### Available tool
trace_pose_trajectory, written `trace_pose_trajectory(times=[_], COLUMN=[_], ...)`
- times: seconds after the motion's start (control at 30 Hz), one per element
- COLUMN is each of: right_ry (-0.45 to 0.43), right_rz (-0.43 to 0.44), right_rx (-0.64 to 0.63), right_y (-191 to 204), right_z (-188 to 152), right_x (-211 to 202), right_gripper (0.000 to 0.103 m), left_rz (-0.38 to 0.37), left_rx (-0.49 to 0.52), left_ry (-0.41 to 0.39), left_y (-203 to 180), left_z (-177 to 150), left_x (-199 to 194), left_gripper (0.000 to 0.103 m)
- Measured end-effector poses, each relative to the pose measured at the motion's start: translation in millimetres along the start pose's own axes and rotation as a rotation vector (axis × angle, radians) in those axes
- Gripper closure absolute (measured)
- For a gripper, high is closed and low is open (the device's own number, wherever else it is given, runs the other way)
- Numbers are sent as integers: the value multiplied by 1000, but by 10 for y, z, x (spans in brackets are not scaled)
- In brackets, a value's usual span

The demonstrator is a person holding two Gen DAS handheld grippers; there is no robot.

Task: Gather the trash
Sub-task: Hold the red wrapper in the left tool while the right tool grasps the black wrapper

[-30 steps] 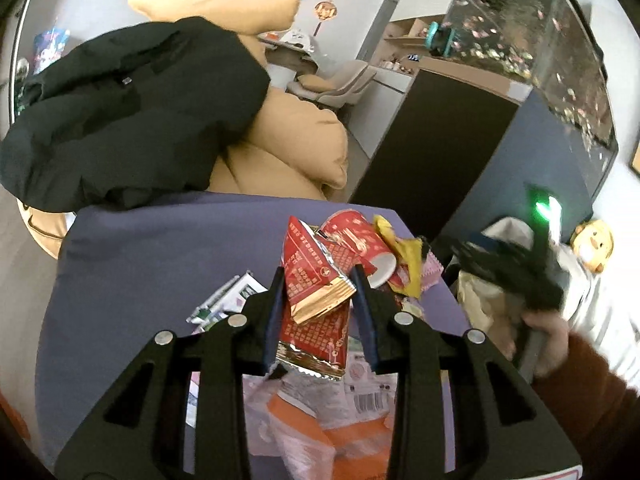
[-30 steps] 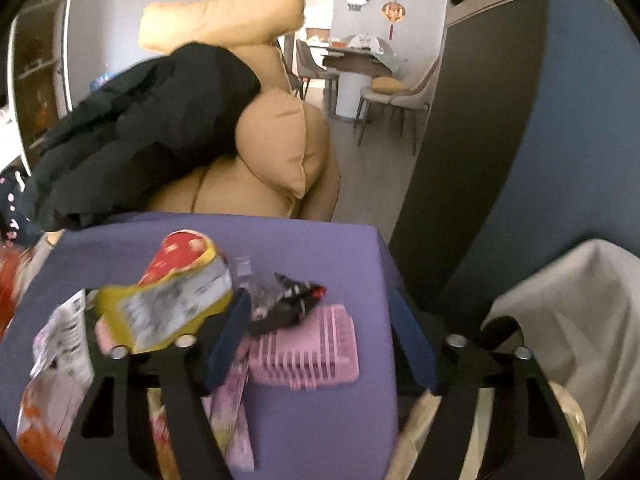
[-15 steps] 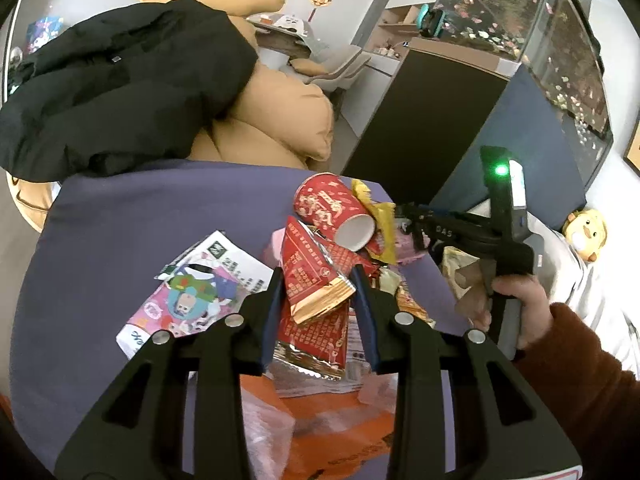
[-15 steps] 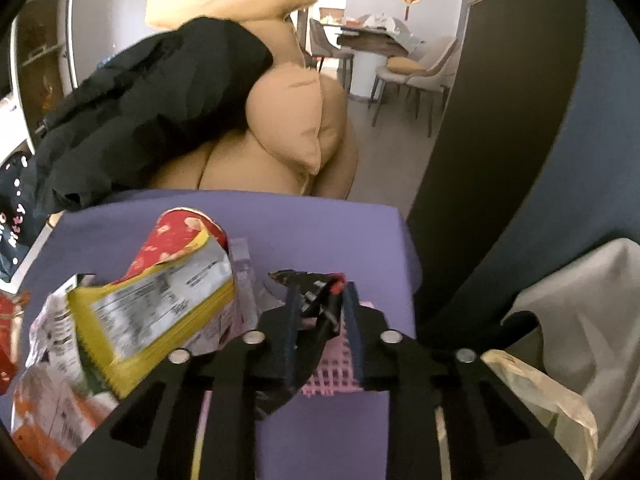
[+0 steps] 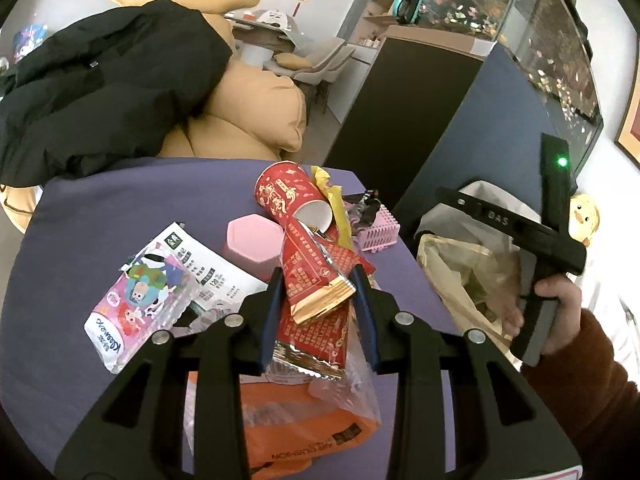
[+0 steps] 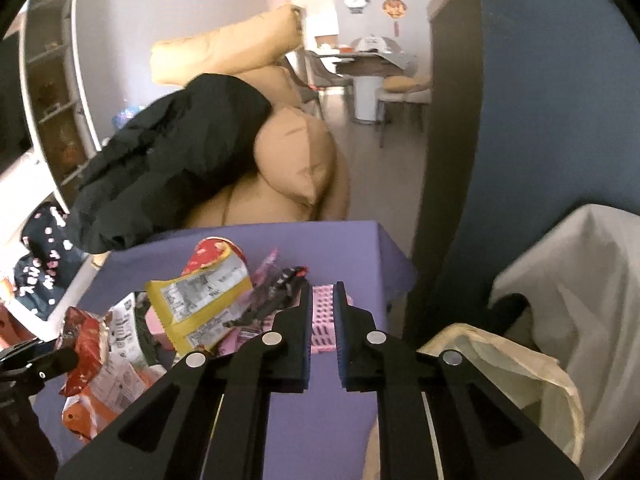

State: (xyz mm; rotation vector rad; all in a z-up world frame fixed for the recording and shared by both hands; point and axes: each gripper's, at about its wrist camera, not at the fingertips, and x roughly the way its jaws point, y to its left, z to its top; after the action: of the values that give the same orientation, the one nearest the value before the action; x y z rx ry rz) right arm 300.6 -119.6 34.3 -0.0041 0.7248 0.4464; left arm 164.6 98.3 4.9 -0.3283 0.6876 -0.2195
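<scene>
My left gripper (image 5: 318,300) is clamped on a red wrapper (image 5: 316,280), lifted above the near table (image 5: 100,200) litter for carrying to the bag (image 5: 472,276) at right. My right gripper (image 6: 322,334) is nearly closed, empty, near the pink tray (image 6: 322,320).

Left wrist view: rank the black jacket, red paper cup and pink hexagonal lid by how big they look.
1. black jacket, largest by far, though farthest away.
2. red paper cup.
3. pink hexagonal lid, close to the cup in apparent size, so that order is unsure.

wrappers (image 5: 316,280) on table (image 5: 100,208) | jacket (image 5: 100,80) behind | bag (image 5: 468,276) right
</scene>
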Motion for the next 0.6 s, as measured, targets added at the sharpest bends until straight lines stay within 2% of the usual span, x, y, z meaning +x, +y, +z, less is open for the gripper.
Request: trace_pose_trajectory(times=[0.03, 0.07, 0.13, 0.23, 0.27, 0.33, 0.4, 0.5, 0.53, 0.57, 0.6], right_ry=[18, 36, 55, 104, 96, 79, 102, 157, 153, 155, 163], right_rz=[41, 48, 16, -1, -54, -107, -99, -136, -130, -125, -105], right_rx=[-5, -14, -39, -43, -46, -62, -67, -60, -59, -62, -60], right_y=[16, 41, 103, 181, 214, 271, 308, 297, 287, 287, 283], right_z=[-3, 0, 14, 25, 38, 69, 101, 107, 105, 109, 109], right_x=[95, 189, 356, 596, 656, 740, 877, 1077, 1103, 1107, 1100], right_gripper=[79, 65, 58, 58, 58, 58, 58, 58, 60, 76, 81], left_rz=[6, 10, 12, 13, 12, 11, 10, 8, 6, 6, 6], left_rx=[0, -5, -17, -36, -43, -53, -66, -87, -93, -96, -98], left_ry=[-1, -2, -5, 0, 3, 7, 9, 16, 18, 18, 17], left_y=[12, 41, 76, 170, 213, 275, 343, 422, 434, 448, 462], left_z=[-4, 6, 14, 37, 43, 49, 48, 38, 28, 25, 20], left_x=[3, 8, 26, 58, 70, 82, 94, 111, 111, 111, 108], left_gripper=[72, 72, 72, 70, 70, 70, 69, 69, 69, 69, 69])
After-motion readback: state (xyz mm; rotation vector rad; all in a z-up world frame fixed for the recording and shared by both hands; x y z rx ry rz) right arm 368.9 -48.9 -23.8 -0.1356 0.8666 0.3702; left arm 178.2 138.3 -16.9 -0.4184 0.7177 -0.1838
